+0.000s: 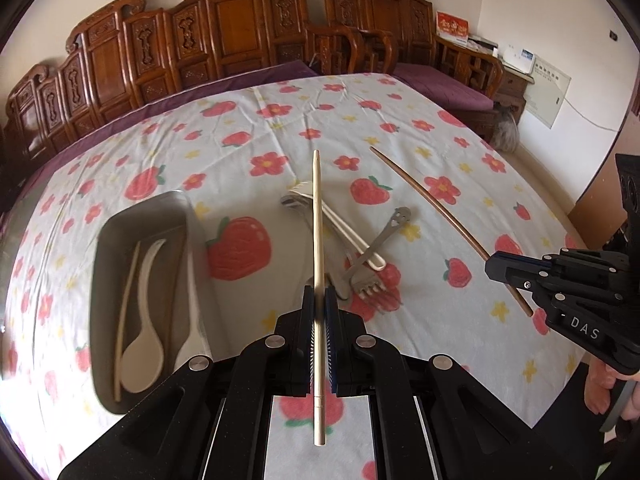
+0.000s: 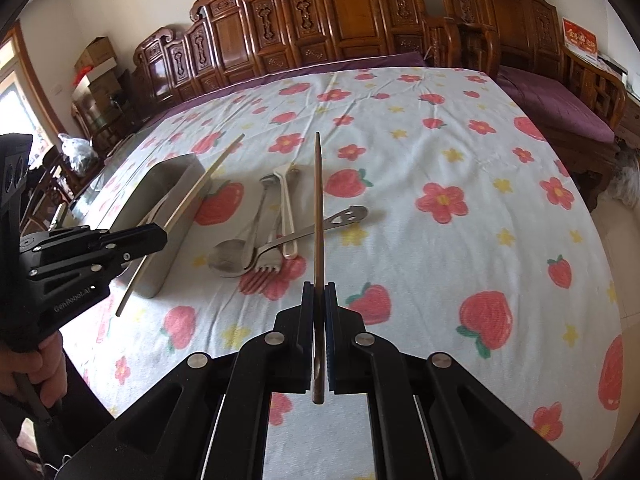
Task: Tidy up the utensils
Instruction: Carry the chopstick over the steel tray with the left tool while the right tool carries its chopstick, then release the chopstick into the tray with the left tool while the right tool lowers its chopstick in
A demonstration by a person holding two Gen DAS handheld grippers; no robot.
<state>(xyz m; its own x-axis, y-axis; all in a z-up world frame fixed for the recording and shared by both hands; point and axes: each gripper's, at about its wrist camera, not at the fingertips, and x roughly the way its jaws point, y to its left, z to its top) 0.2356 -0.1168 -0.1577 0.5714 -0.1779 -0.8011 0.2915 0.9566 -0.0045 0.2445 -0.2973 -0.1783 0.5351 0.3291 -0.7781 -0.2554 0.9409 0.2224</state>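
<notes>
Nearest the lens in each wrist view, the jaws are closed tight on one chopstick apiece: the left gripper [image 1: 319,300] holds a pale chopstick [image 1: 317,216], the right gripper [image 2: 319,296] a dark brown chopstick [image 2: 318,200]. Both sticks run lengthwise away from the jaws, tips raised clear of the cloth.

Largest item: the surface [image 2: 440,152], under a strawberry-print cloth, with broad open room to the right. Next, the grey tray [image 1: 120,240] at the left, already containing a pale spoon [image 1: 144,332] and a thin stick. The left hand is judged nearer to it; the pale chopstick lies roughly parallel to the tray's long axis, favouring a lengthwise drop.

Remaining loose between the hands: a metal fork [image 2: 280,256], a metal spoon [image 2: 230,256] and a white utensil [image 2: 286,208], overlapping.
</notes>
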